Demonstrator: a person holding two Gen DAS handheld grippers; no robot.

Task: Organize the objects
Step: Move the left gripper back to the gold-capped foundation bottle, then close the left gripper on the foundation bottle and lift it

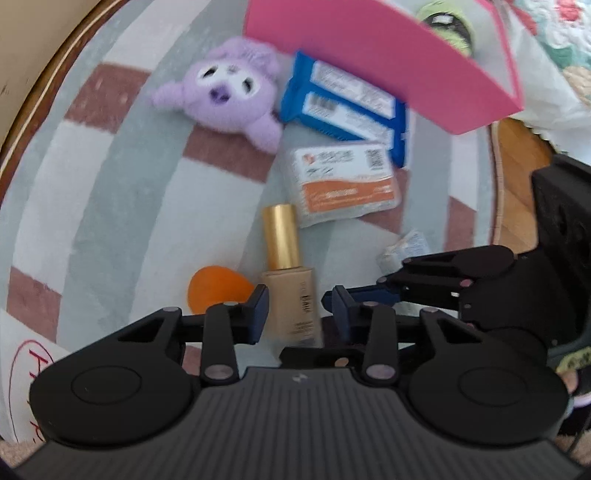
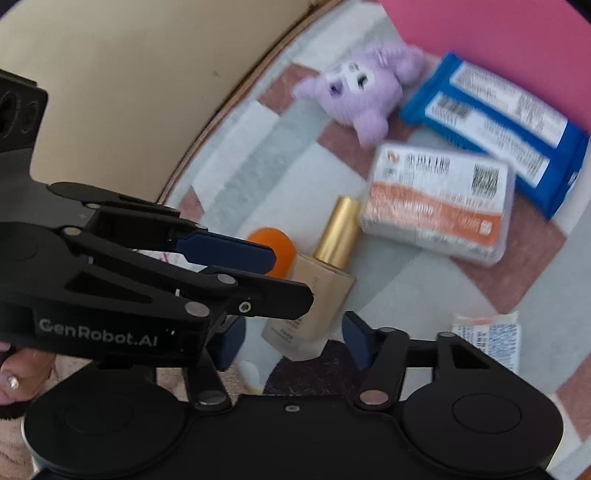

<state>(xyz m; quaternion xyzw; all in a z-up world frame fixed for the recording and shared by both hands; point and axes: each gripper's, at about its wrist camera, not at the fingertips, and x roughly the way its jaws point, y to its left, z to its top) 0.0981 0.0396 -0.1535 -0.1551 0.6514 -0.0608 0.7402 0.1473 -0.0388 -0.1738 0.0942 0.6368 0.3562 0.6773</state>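
Clearly little is sorted so far, judging by how much lies loose on the striped rug (image 1: 122, 206). The pink box (image 1: 373, 55) at the far edge looks like the likely container, though that is a guess; in the left wrist view something green and black (image 1: 448, 26) shows behind its wall, but whether it sits inside I cannot tell.

Counted on the rug: one purple plush toy (image 1: 231, 92), one blue wrapped pack (image 1: 347, 107) touching the toy's side, one orange-and-white packet (image 1: 341, 182) just beside the blue one, one foundation bottle (image 1: 290, 291) with a gold cap lying flat, one orange sponge (image 1: 214, 288) just beside the bottle, and one small white sachet (image 2: 487, 338) apart on the right. That makes six loose things left to place.

The left gripper (image 1: 297, 314) has its jaws spread on either side of the bottle's base, not pressing it as far as I can see. The right gripper (image 2: 291, 339) also has its jaws spread around the same bottle from the other angle, empty. Both point at the bottle, so it is probably the next thing to be lifted. A paper with red writing (image 1: 29, 373) lies at the near left.
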